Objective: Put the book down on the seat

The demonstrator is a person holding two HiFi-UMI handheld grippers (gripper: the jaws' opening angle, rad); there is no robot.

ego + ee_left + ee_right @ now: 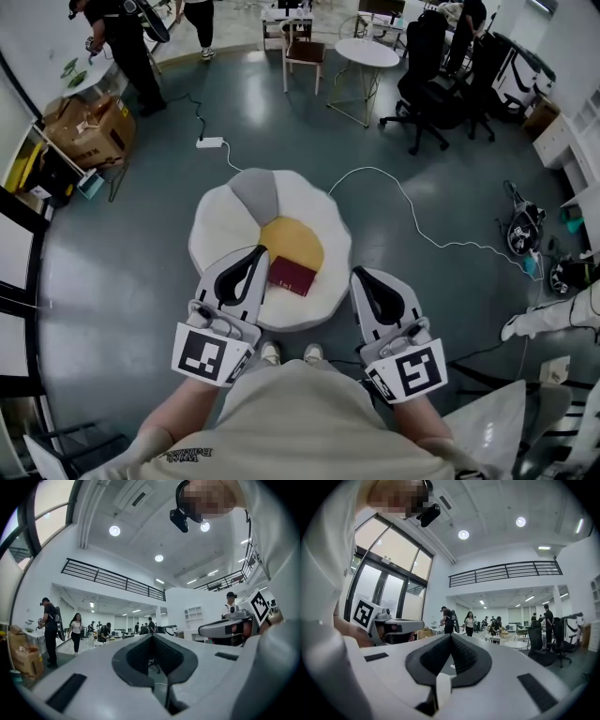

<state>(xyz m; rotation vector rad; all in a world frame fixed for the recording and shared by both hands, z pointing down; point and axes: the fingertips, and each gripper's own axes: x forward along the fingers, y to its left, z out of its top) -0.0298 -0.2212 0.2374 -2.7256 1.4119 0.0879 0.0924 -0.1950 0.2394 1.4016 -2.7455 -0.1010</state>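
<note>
A dark red book (292, 275) lies flat on the yellow centre of a round, white flower-shaped seat (220, 225) on the floor. My left gripper (261, 250) hovers over the seat's near left edge, its tips just left of the book and apart from it. My right gripper (359, 274) hangs by the seat's near right edge. Both are shut with nothing between the jaws. In the left gripper view the left gripper (152, 636) points out across the room, and so does the right gripper (451, 635) in its own view; neither view shows the book.
A white cable (412, 211) runs over the floor behind the seat from a power strip (209, 142). A round table (367, 52), a wooden chair (305, 53) and black office chairs (427, 89) stand farther back. Cardboard boxes (89, 127) sit at left. People stand far off.
</note>
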